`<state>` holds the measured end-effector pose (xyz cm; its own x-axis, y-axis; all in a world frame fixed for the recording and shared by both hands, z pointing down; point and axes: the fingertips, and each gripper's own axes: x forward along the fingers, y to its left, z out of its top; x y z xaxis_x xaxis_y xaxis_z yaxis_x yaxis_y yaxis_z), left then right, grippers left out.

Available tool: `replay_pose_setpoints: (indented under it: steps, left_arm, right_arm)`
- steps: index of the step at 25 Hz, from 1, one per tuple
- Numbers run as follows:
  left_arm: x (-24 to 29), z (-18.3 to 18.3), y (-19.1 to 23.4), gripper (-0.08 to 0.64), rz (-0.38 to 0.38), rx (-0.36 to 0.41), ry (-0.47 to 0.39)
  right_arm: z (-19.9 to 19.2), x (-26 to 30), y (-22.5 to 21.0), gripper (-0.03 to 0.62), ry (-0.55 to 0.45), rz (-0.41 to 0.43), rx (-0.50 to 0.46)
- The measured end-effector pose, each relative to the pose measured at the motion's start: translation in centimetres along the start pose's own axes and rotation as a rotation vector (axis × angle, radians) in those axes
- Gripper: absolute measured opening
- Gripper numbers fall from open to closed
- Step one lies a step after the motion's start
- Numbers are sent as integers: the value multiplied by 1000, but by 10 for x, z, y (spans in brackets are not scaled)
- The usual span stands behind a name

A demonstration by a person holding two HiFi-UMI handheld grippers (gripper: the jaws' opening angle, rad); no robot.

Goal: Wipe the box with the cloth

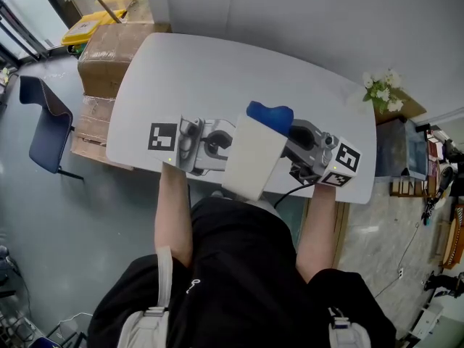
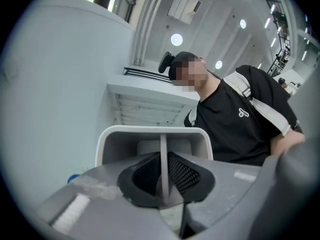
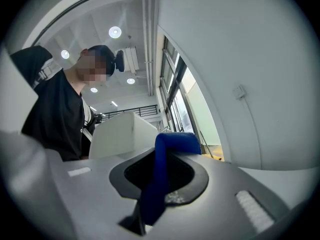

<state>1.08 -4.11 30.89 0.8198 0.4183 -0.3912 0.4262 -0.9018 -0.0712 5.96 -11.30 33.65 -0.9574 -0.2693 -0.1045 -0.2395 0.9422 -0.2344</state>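
Table (image 1: 217, 71): white, rounded, fills the head view from 10 to 2 o'clock.
Person (image 1: 239, 267): black shirt, at 6 o'clock, both forearms reaching toward 12.
Cardboard boxes (image 1: 109, 49): stacked on the floor at 10 o'clock, just beside the table's edge.
Chair (image 1: 47, 122): dark blue, at 9 o'clock, well apart from the table.
Box (image 1: 252, 156): white, held up over the table's near edge at the centre of the head view. Its long axis runs from about 12 to 6 o'clock, leaning slightly toward 1. A closed face is turned to the head camera. In the left gripper view its open side (image 2: 150, 134) points straight at that camera, toward 9 o'clock in the head view.
Left gripper (image 1: 230, 145): at the box's 9 o'clock side, jaws (image 2: 164, 194) clamped on a thin white wall of the box.
Right gripper (image 1: 291, 135): at the box's 2 o'clock side, jaws (image 3: 152, 199) pinched on the cloth.
Cloth (image 1: 270, 114): blue, at the box's 12 o'clock end. In the right gripper view the strip (image 3: 175, 144) rises from the jaws and folds over at the top, just beside the box's corner (image 3: 117, 134). Contact cannot be told.
Flowers (image 1: 380, 89): white, at 2 o'clock past the table's corner.
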Motion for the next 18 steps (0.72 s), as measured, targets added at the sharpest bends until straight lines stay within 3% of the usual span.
replay_pose_setpoints:
  steps: [3,9,18]
  left_arm:
    - [-1,11,6,51,41,22,-48]
    - [-3,18,21,51,144,51,-47]
    - [-25,27,47,51,325,78,-73]
  right_arm:
    - [-3,0,2,54,-4,2,12]
    - [-12,6,6,54,1,11,30]
    - [-20,19,28,54,32,107,39]
